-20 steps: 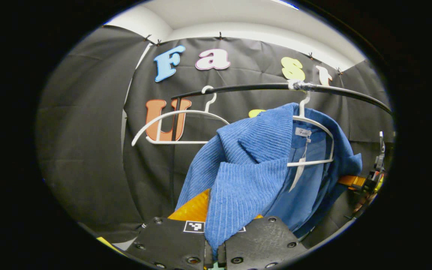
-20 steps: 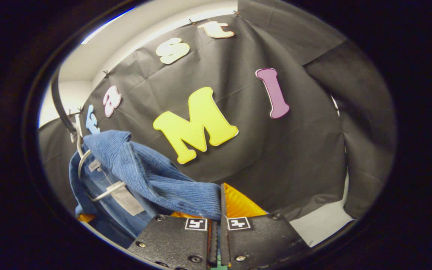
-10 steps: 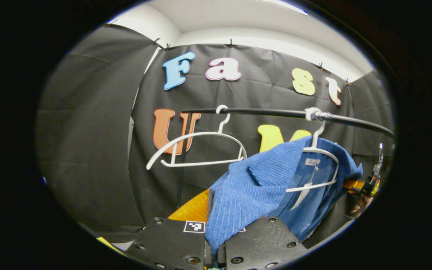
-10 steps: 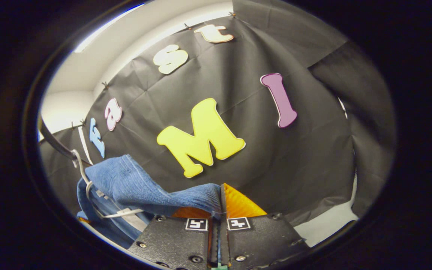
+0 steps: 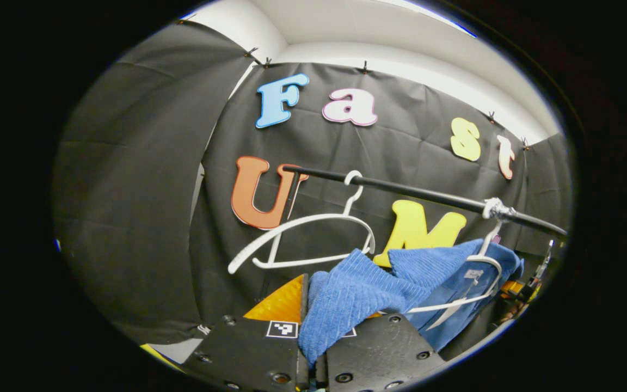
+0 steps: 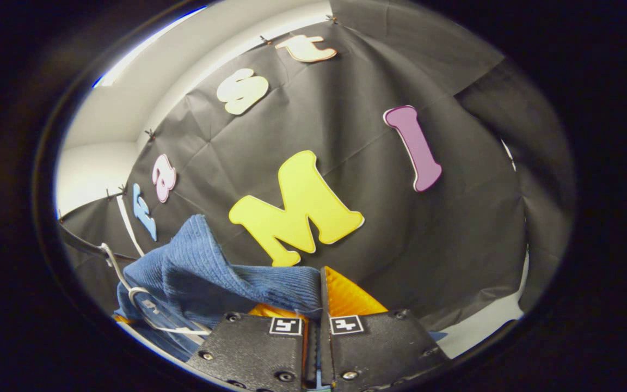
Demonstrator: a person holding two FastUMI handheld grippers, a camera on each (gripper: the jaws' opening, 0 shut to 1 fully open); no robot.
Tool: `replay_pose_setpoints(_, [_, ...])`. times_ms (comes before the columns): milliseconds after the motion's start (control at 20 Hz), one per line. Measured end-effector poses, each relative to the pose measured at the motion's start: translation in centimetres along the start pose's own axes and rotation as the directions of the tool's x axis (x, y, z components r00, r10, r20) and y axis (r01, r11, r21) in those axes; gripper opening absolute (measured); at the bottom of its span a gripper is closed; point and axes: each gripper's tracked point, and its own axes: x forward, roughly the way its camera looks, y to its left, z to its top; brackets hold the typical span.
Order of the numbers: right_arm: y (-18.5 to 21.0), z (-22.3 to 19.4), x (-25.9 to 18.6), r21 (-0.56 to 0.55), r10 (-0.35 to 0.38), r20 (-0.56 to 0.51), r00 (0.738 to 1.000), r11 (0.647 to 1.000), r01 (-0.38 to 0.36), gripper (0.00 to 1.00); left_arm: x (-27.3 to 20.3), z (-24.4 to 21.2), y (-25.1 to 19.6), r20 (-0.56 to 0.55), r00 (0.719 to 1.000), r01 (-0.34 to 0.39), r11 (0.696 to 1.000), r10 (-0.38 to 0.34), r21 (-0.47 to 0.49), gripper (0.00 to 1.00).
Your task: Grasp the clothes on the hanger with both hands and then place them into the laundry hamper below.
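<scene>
1. Clamping a fold of the blue ribbed garment (image 5: 357,294), the left gripper (image 5: 309,326) sits below the black rail (image 5: 400,188).
2. The right gripper (image 6: 319,305) pinches the garment's other shoulder.
3. Its white neck label (image 5: 474,274) is too small to read; the garment hangs on a white hanger (image 5: 477,283).

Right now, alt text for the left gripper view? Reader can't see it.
The left gripper is shut on a fold of a blue ribbed garment, which is still draped over a white hanger on a black rail. An empty white hanger hangs further left on the rail, black cloth wall behind.
</scene>
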Motion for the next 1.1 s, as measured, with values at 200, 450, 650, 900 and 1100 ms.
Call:
replay_pose_setpoints(200, [-0.1,-0.7,1.8,-0.015,-0.007,-0.025,1.000,1.000,0.006,0.06,1.1,1.9,1.0,0.009,1.000,-0.007,1.000,0.006,0.016,0.07])
replay_pose_setpoints(450, [-2.4,-3.3,3.8,0.055,-0.036,-0.101,0.994,0.998,0.042,0.06,3.2,2.8,2.7,-0.008,1.000,-0.027,0.999,0.027,0.029,0.07])
replay_pose_setpoints(650, [-2.4,-5.4,4.4,0.053,-0.032,-0.149,0.988,0.998,0.040,0.06,4.1,1.0,4.2,-0.075,0.996,-0.041,0.998,0.043,0.038,0.07])
replay_pose_setpoints(900, [-3.4,-6.8,3.9,0.051,-0.065,-0.177,0.982,0.996,0.075,0.06,3.2,-1.6,5.0,-0.106,0.993,-0.038,0.996,0.047,0.084,0.07])
replay_pose_setpoints(1100, [-4.5,-10.3,3.0,0.039,-0.102,-0.233,0.967,0.993,0.114,0.06,2.0,-4.9,5.4,-0.156,0.987,-0.035,0.997,0.046,0.070,0.07])
